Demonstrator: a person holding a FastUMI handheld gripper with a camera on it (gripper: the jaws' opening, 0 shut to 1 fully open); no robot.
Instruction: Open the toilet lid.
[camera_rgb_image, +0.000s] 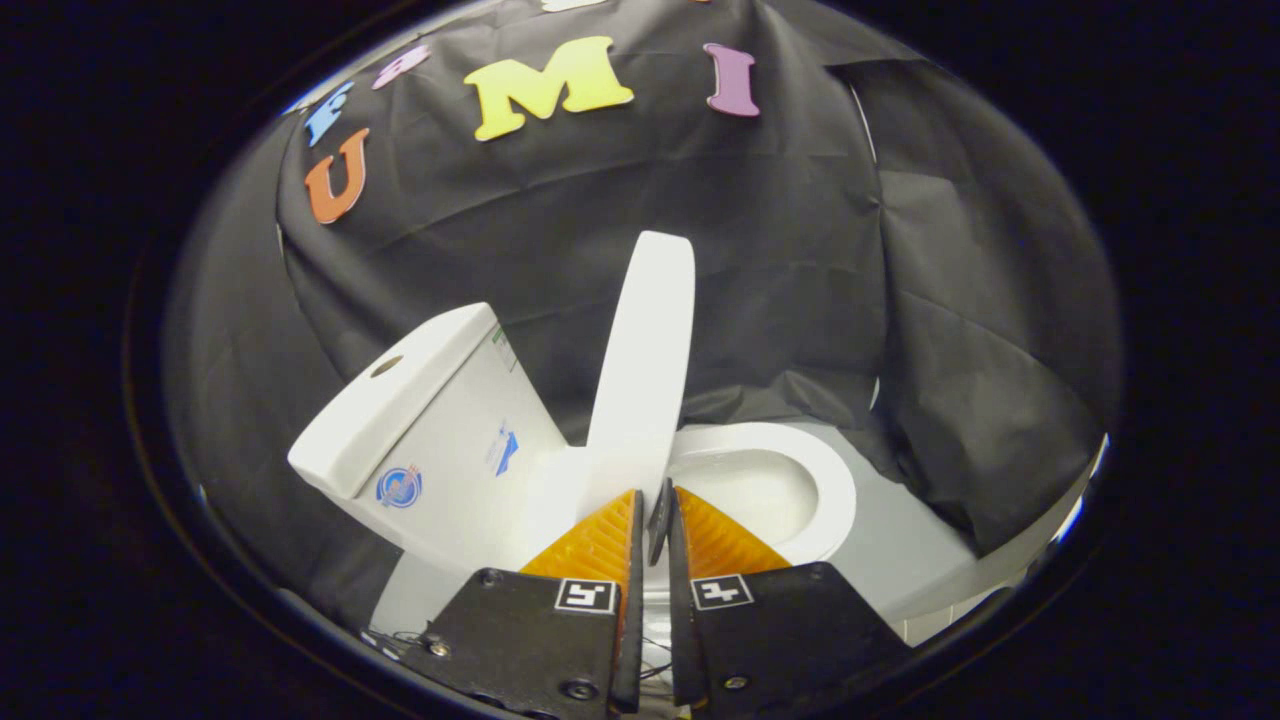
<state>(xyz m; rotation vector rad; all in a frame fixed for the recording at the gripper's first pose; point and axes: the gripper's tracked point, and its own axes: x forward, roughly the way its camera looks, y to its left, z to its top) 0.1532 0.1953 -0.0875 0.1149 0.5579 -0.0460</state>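
The hand-held gripper (655, 510) points at a white toilet in a booth draped in black cloth, its two fingers drawn almost together with only a thin slit left between them. They seem to pinch the lower edge of the toilet lid (645, 360), though whether both fingers actually press on it cannot be told from this angle.

The toilet lid stands raised just ahead of the fingers and rises nearly upright, seen edge-on. It sits between the tank (420, 420) on one side and the open bowl (770, 485) on the other. It is apart from the tank and not leaning back against it.

By the look of things, the task is largely done: the lid is up off the bowl and the seat ring is exposed. What appears to remain is tipping the lid the last bit back until it rests, then letting go.

The count is short: one toilet, one lid, one tank with one flush button (386, 366) on top and two stickers on its side, and one bowl.
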